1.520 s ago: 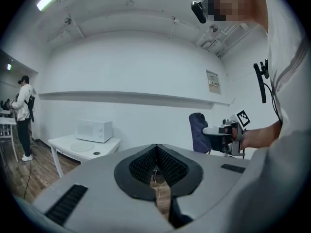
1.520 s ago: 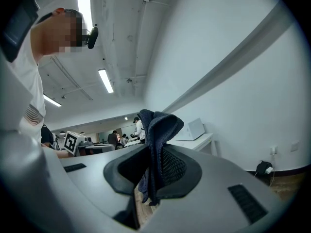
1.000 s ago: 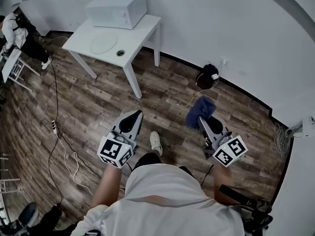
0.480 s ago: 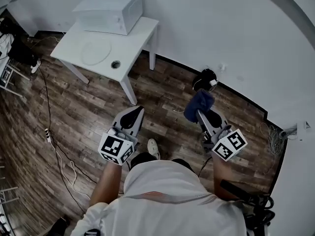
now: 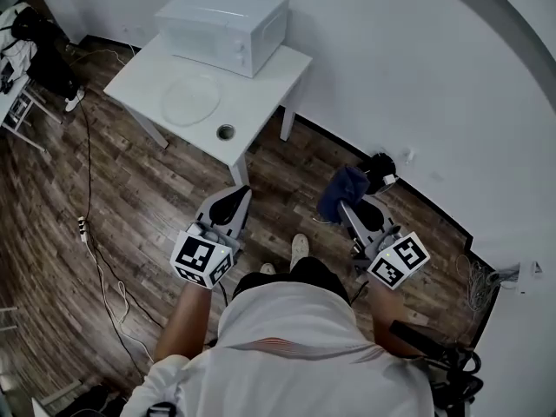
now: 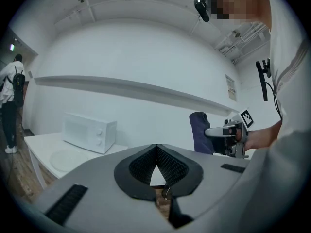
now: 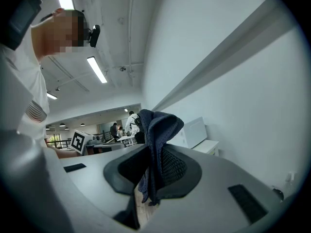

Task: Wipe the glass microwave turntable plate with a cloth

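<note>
Head view: a person stands on a wood floor (image 5: pixel 130 198), holding both tools low and well apart from a white desk (image 5: pixel 261 85) at upper left. A white microwave (image 5: pixel 228 26) sits on the desk, and the glass turntable plate (image 5: pixel 190 99) lies flat just in front of it. A small round object (image 5: pixel 226 132), too small to identify, sits near the desk's front edge. The left gripper (image 5: pixel 233 201) carries nothing; the right gripper (image 5: pixel 347 205) carries a dark blue cloth (image 5: pixel 339 188). Left gripper view: the jaws meet at their tips with nothing between them, and the desk and microwave stand ahead. Right gripper view: the jaws are clamped on the bunched cloth, which sticks up above them.
</note>
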Available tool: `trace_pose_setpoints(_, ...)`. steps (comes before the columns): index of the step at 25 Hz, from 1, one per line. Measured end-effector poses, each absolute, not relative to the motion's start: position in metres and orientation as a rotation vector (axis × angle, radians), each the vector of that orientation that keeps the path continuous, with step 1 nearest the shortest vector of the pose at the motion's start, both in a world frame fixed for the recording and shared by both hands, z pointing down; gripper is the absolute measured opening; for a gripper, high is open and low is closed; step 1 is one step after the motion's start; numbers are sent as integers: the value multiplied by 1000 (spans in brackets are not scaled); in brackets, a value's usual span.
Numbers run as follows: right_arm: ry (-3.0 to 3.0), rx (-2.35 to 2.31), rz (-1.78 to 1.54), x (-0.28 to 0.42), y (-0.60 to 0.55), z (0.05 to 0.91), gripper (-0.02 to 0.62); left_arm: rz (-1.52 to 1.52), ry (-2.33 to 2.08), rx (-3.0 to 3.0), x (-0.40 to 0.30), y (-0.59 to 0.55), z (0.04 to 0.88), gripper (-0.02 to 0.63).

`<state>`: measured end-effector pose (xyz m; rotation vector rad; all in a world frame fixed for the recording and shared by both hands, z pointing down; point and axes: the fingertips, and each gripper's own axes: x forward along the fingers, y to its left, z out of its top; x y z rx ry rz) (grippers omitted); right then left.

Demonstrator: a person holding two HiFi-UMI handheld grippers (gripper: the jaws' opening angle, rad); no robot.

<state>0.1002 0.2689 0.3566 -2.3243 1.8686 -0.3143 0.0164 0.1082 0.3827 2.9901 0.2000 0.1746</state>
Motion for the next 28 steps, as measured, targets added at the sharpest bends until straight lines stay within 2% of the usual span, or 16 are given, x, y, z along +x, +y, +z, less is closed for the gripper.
trace_pose_setpoints(20,2342,-1870,-343,287,80,350,61,74,-499,2951,145,-39,360,11)
trace_pose_setpoints(28,2482,-1635,-383,315,15,350,61,130,-799,2901,141,-74,355,11)
